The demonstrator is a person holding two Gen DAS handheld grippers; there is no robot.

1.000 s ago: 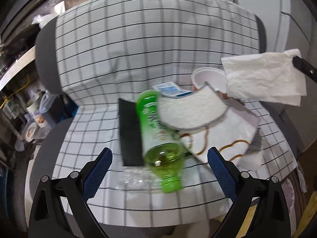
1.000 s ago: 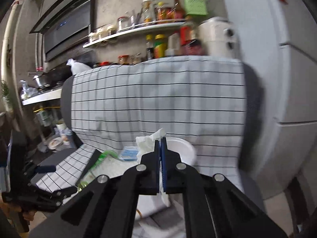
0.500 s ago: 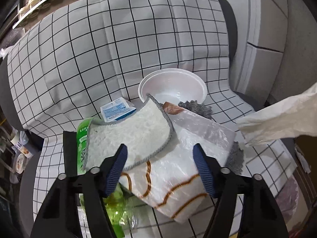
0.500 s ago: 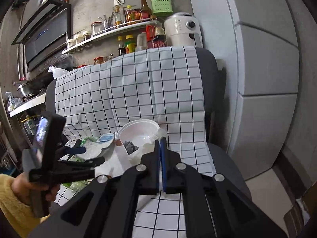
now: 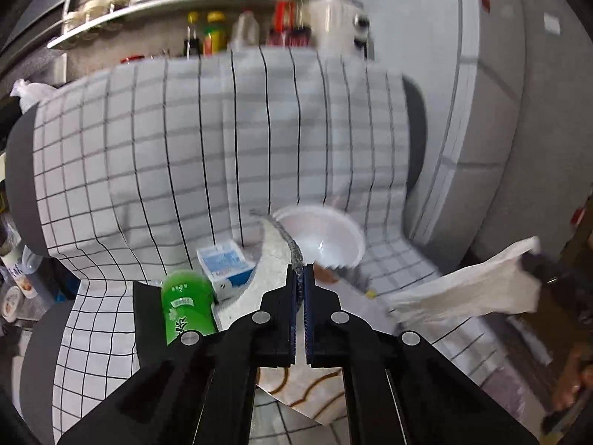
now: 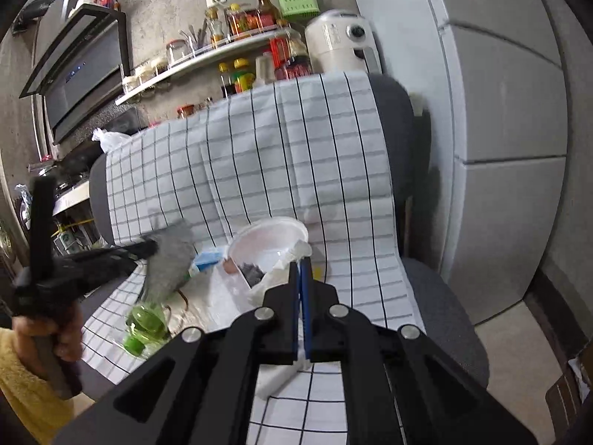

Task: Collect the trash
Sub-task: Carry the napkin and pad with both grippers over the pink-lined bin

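1. Green bottle: a white label carries printed characters, apparently East Asian script; the blur prevents reading them.
2. Blue-and-white carton: a blue printed panel is visible; no word on it is legible.
3. Bottles on the shelf: red and yellow labels are visible; no brand name can be read.

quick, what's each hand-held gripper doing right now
Left hand-held gripper: closed on the edge of the grey-edged cloth.
Right hand-held gripper: closed, holding the white paper towel.
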